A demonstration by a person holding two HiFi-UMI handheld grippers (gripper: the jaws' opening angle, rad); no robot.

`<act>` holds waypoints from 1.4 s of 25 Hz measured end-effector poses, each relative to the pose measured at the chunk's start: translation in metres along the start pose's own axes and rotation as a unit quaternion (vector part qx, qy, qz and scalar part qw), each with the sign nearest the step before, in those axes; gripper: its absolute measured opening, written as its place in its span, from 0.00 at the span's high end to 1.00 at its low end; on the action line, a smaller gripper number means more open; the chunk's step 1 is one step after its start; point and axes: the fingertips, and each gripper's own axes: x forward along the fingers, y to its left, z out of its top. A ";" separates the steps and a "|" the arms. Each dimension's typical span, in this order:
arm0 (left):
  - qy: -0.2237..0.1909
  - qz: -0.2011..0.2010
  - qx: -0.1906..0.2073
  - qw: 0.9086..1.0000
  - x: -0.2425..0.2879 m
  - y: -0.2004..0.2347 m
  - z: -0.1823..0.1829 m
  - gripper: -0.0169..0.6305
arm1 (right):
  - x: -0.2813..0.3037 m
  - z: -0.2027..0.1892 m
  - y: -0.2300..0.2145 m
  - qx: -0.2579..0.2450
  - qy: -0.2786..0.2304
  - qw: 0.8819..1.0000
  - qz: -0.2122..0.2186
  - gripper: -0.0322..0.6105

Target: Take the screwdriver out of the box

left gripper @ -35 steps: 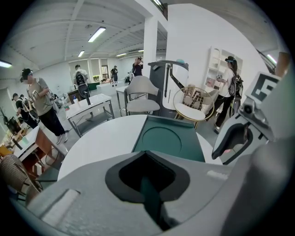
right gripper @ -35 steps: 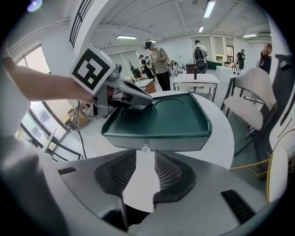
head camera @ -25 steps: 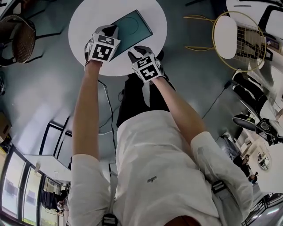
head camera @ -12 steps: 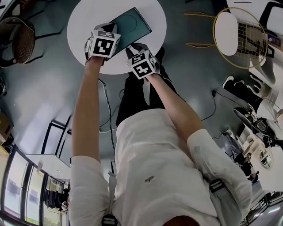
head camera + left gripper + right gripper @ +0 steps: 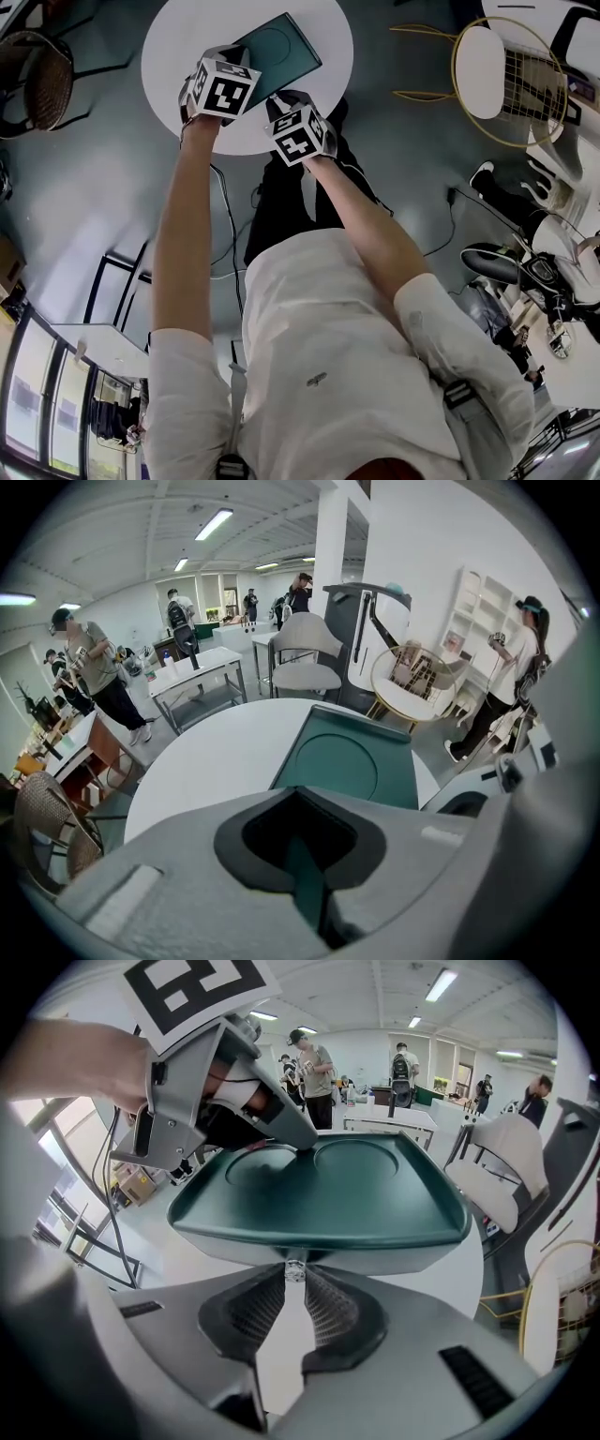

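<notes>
Screwdriver is not showing; it is presumably lying inside the shut box [image 5: 319, 1194], which is sitting mid-way across the round white table [image 5: 178, 56], near edge facing the table's near rim. The right gripper [image 5: 294, 1277] has just been closing its ribbed tongs and is pinching a small silvery catch [image 5: 294, 1269] under that edge, so opening looks to be starting. The left gripper [image 5: 302, 1146], tongs pressed together, is bearing on the smooth dark-green lid with its round embossing.

Box [image 5: 319, 1199] contents under closed lid; tiny shiny piece [image 5: 294, 1269] between jaws of right gripper [image 5: 295, 1281], unidentifiable
</notes>
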 end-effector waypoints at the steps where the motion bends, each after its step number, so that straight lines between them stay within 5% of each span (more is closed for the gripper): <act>1: 0.003 0.002 0.002 1.000 0.000 0.000 -0.001 0.96 | 0.000 -0.001 0.000 0.000 0.002 1.000 -0.003 0.84; 35: 0.018 0.022 -0.010 1.000 0.001 0.002 -0.003 0.96 | -0.033 -0.072 0.010 -0.002 0.038 0.999 0.010 0.84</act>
